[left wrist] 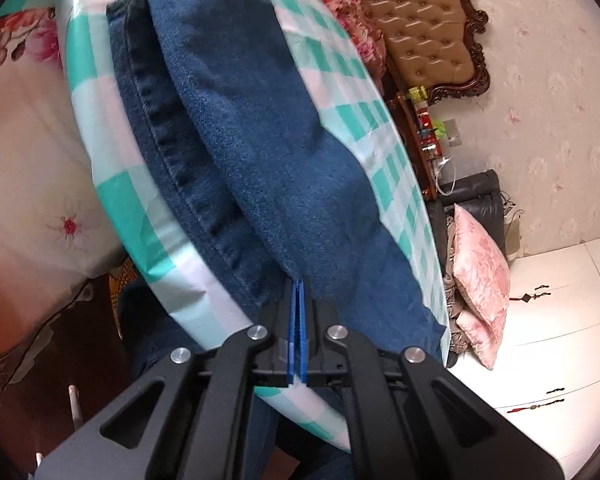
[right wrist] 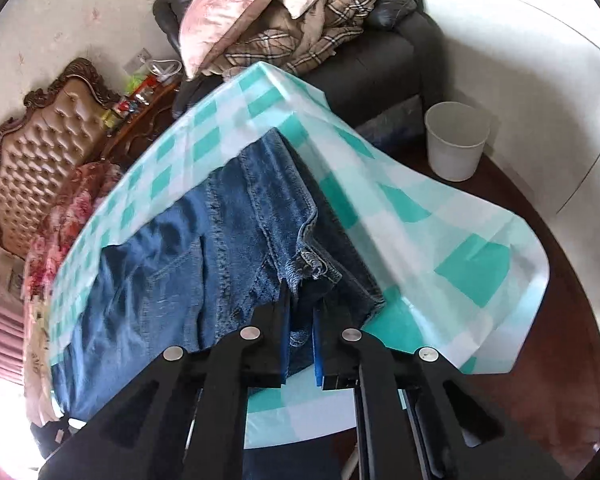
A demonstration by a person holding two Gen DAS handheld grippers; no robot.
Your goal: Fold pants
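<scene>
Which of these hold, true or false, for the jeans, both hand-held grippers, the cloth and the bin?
1. The left hand-held gripper is closed on a fold of the jeans. True.
2. The jeans lie on a plain red cloth. False: the cloth is checked in teal and white.
3. The right hand-held gripper has its fingers wide apart, far from the jeans. False: the fingers stand only narrowly apart, with denim between them at the near edge of the jeans.
4. A white bin stands on the floor beyond the table. True.
5. The bin is full of clothes. False: no contents show inside it.
</scene>
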